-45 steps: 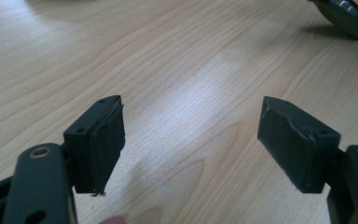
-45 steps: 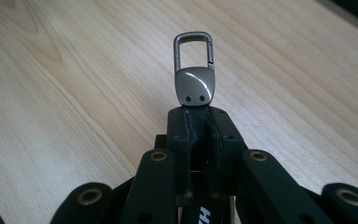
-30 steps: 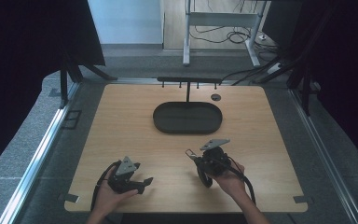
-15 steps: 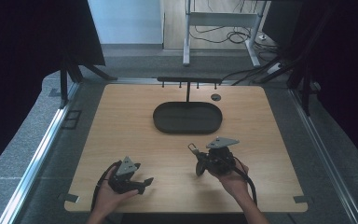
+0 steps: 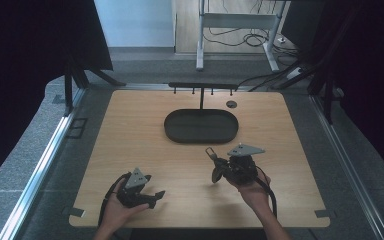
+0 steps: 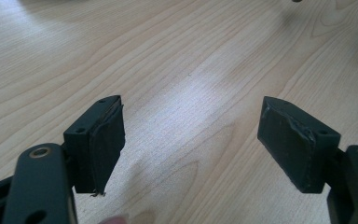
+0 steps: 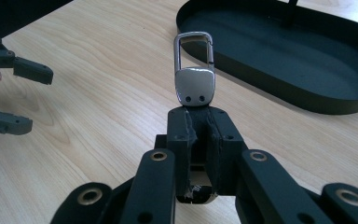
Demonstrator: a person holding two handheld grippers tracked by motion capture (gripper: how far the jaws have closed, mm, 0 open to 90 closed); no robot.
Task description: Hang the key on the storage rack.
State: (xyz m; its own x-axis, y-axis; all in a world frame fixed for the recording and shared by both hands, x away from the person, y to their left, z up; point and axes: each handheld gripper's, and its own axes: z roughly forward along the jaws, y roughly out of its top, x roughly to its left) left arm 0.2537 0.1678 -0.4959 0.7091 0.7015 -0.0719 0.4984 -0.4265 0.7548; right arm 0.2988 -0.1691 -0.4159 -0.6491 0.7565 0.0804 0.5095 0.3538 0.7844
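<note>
Metal keyring clip stands pinched at its base between the right gripper fingers, long axis running straight out beyond their tips toward the black oval tray (just ahead). Left gripper fingers are spread, holding nothing, above the worktop.

Bare table is lying open from nine through eleven o'clock; the black oval tray and its hook stand are blocking twelve o'clock.
</note>
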